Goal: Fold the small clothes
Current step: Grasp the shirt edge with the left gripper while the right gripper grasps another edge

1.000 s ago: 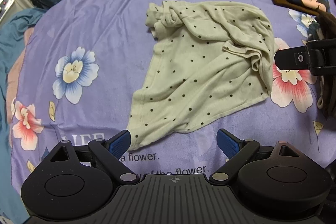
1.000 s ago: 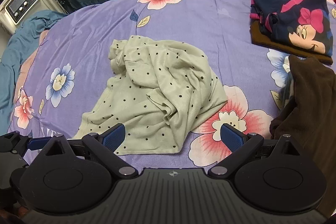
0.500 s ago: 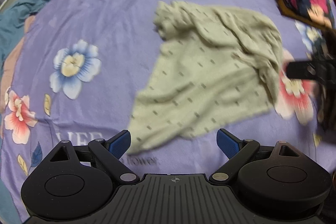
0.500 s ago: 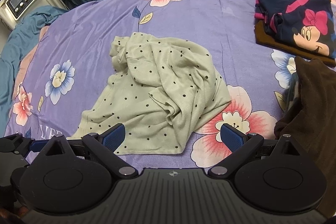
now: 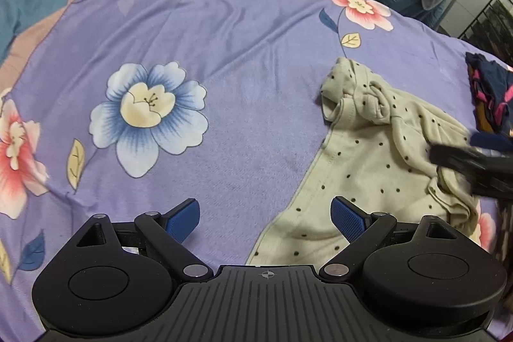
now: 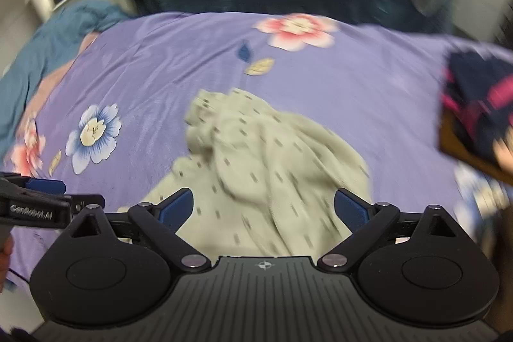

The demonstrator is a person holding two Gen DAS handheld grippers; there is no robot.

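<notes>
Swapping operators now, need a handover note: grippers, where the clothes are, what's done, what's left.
Left gripper: open, empty, low over the purple floral blanket; its right finger is above the near hem of the polka-dot garment.
Right gripper: open, jaws have just been closing a little, nothing gripped; it is above the garment's near edge.
Garment: crumpled and unfolded, lying mid-blanket.
Done: a navy cartoon-print garment lies folded on a brown one at the far right.
Left: grasp the polka-dot garment's edges, spread it flat, fold it, likely add to the stack.
</notes>
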